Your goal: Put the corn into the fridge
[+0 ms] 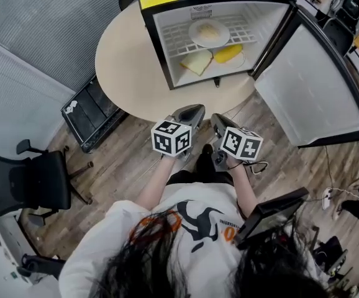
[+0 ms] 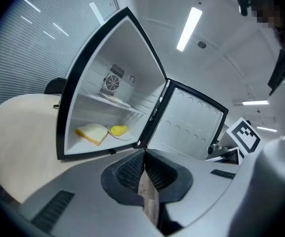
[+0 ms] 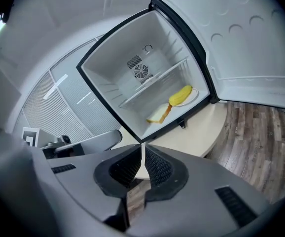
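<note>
The yellow corn [image 1: 228, 53] lies on a small plate on the floor of the open mini fridge [image 1: 156, 39], next to a slice of bread [image 1: 197, 61]. It also shows as the corn [image 2: 118, 130] in the left gripper view and the corn [image 3: 180, 95] in the right gripper view. My left gripper [image 1: 192, 112] and right gripper [image 1: 218, 120] hang side by side over the wooden floor, short of the table edge and well away from the fridge. The left gripper [image 2: 144, 154] is shut and empty. The right gripper [image 3: 142, 149] has its pads together with nothing between them.
The fridge stands on a round beige table [image 1: 123, 61], its door [image 1: 316, 92] swung wide to the right. A white plate [image 1: 209, 33] sits on the wire shelf. A black crate [image 1: 92, 113] and an office chair [image 1: 30, 182] stand at the left, and cables lie at the right.
</note>
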Demonstrator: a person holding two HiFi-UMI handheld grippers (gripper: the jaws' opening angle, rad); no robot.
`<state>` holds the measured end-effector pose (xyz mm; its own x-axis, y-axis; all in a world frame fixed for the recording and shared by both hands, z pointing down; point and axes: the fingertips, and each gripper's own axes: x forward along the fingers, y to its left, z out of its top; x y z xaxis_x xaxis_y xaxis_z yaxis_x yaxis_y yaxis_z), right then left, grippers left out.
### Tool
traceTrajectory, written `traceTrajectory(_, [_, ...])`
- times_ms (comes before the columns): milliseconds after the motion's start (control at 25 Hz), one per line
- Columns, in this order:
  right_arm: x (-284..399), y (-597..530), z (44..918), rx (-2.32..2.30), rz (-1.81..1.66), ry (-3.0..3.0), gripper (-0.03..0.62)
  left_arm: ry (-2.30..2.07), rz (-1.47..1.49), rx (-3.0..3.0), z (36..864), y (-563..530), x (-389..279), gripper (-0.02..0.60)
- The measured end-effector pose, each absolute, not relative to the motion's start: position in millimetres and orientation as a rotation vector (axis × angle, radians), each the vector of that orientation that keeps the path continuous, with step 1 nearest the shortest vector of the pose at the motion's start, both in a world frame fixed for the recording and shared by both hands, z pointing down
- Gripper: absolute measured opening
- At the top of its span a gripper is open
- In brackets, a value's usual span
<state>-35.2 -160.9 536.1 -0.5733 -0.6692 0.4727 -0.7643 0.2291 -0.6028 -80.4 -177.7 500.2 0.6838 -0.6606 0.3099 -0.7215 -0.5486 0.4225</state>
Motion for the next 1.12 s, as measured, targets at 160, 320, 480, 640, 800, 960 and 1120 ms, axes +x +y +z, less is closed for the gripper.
traceTrajectory(160, [-39, -127, 539, 1.387, 1.278, -2.353, 0.032, -1.056, 0.160, 2.361, 507, -144, -84, 0.009])
traceTrajectory(320, [-41, -97, 541, 1.388, 1.264, -2.332, 0.028, -1.065, 0.144, 2.349, 510, -112, -88, 0.009])
traceTrajectory(480, [-45, -74, 542, 1.388, 1.272, -2.324, 0.028, -1.071, 0.155, 2.334, 517, -89, -94, 0.011])
traceTrajectory(640, [-44, -58, 546, 1.383, 1.277, -2.309, 0.028, -1.076, 0.146, 2.312, 522, -75, -98, 0.011])
traceTrajectory(800, [-40, -48, 545, 1.382, 1.268, -2.302, 0.028, -1.080, 0.168, 2.323, 522, -64, -95, 0.011])
traceTrajectory(960, [-36, -42, 542, 1.372, 1.259, -2.311, 0.028, -1.072, 0.182, 2.352, 517, -56, -87, 0.011])
traceTrajectory(1120, [-27, -27, 539, 1.353, 1.257, -2.316, 0.026, -1.079, 0.195, 2.363, 515, -42, -73, 0.011])
